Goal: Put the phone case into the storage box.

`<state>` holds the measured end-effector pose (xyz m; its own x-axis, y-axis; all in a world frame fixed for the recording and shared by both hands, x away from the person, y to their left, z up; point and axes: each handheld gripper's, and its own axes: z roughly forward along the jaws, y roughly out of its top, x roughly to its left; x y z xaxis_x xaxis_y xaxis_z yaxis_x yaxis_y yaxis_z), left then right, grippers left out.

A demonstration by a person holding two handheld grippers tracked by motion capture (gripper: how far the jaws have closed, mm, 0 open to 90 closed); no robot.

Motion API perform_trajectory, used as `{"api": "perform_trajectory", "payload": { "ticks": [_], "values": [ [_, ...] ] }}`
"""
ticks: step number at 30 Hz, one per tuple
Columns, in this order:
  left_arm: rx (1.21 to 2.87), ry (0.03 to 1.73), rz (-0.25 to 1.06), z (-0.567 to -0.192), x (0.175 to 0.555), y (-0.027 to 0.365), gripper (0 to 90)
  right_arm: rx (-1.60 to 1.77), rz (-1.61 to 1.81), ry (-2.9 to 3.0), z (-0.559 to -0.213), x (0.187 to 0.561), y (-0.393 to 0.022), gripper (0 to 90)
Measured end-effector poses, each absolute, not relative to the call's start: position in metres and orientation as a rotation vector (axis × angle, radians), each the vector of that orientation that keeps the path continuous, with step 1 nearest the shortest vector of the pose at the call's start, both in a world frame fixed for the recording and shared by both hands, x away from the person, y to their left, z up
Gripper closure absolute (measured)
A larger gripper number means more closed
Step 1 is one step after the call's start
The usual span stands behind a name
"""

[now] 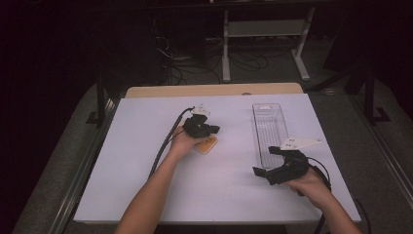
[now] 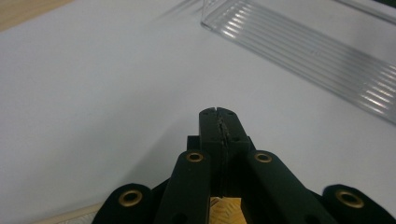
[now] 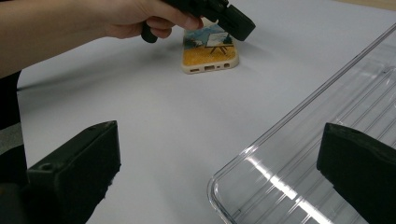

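A phone case (image 1: 207, 144) with a yellow and blue picture lies flat on the white table, left of centre. My left gripper (image 1: 212, 129) hovers just over its far end with the jaws shut and nothing between them. In the left gripper view the pads (image 2: 218, 122) press together, and a strip of the case (image 2: 226, 203) shows beneath them. The right gripper view shows the case (image 3: 209, 55) under the left gripper (image 3: 239, 26). My right gripper (image 1: 265, 162) rests at the near end of a clear plastic tray (image 1: 269, 127), open, its jaws (image 3: 219, 172) wide apart and empty.
The long clear tray (image 3: 327, 135) runs away from me at the right of the table, its ribbed floor (image 2: 322, 51) bare. A wooden table edge (image 1: 214, 90) shows at the back. Cables and a white frame (image 1: 265, 29) lie on the floor beyond.
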<state>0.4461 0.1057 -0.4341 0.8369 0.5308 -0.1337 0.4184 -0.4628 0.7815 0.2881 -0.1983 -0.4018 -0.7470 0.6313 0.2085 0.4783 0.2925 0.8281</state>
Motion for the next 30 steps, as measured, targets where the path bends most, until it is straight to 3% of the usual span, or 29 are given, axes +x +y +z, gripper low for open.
{"api": "perform_trajectory", "payload": {
  "ticks": [30],
  "values": [
    [2.264,0.742,0.159,-0.444,0.446,0.095,89.8,1.033,1.444,2.396,-0.402,0.288,-0.198,0.0]
  ]
}}
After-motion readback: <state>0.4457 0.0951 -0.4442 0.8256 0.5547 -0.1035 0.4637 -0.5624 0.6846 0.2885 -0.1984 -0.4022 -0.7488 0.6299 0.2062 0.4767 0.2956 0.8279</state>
